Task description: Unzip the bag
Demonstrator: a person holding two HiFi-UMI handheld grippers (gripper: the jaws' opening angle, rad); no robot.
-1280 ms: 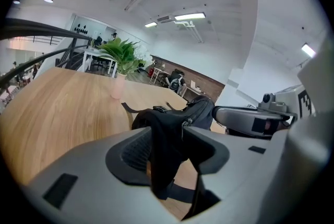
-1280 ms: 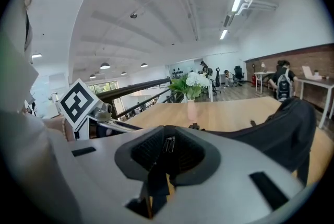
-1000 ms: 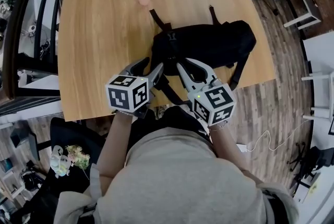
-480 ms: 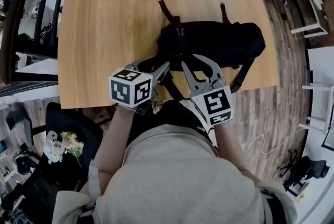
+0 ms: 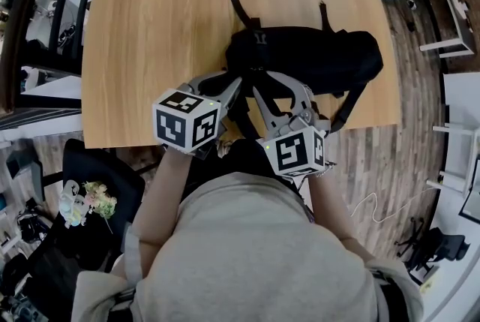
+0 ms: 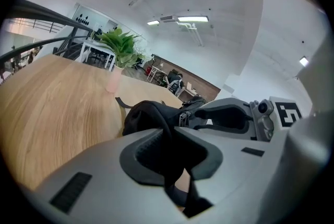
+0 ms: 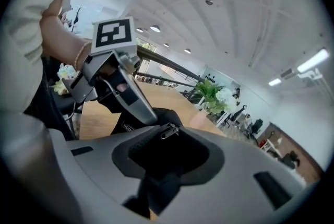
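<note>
One risk: the left gripper (image 5: 234,82) has just clamped the bag (image 5: 315,58) at its 8 o'clock edge, yet the right gripper (image 5: 277,91), jaws just widening with bag cloth loose between them, may miss the zip pull (image 7: 168,131).

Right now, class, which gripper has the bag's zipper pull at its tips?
The right gripper, jaws just opening: the silver zipper pull sits at its tips. The left gripper has just closed on a fold of the black bag only.
</note>
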